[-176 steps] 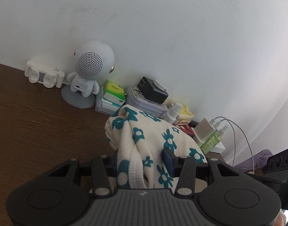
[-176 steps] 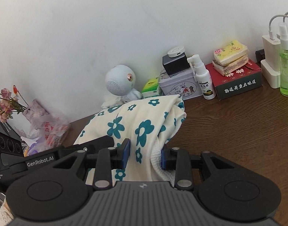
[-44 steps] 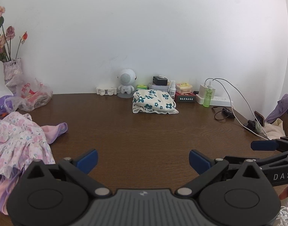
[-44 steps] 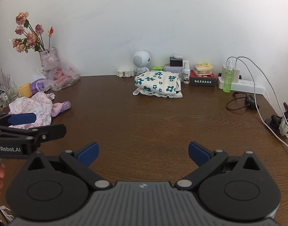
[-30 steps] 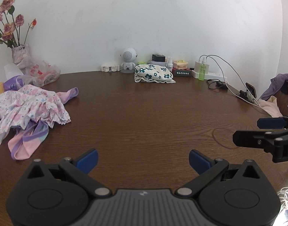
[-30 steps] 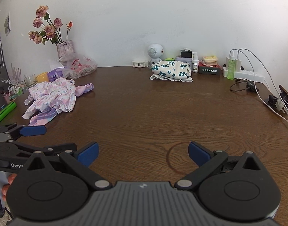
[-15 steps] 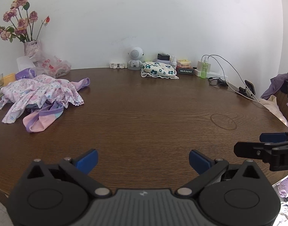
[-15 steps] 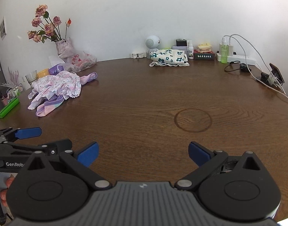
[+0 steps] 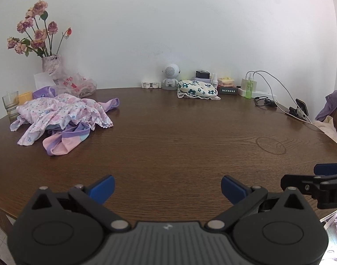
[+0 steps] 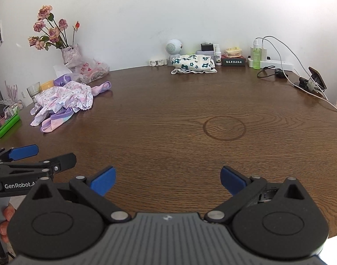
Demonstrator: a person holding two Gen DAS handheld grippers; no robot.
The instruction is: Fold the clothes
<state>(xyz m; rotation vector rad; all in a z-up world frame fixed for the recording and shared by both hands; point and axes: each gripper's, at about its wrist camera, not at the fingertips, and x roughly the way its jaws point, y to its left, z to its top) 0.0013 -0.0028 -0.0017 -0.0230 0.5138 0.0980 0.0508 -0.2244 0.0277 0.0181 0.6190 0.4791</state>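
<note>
The brown wooden table (image 9: 168, 137) fills both views. On its left side lies a loose heap of pink and lilac floral clothes (image 9: 62, 117), unfolded. At the far edge near the wall sits a folded cream garment with teal flowers (image 10: 192, 63), just beside a small white robot-shaped speaker (image 9: 171, 77). The left gripper (image 9: 167, 187) and right gripper (image 10: 167, 180) hang over the near edge, both spread wide and empty

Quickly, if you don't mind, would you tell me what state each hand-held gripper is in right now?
Left hand-held gripper: open, holding nothing.
Right hand-held gripper: open, holding nothing.
</note>
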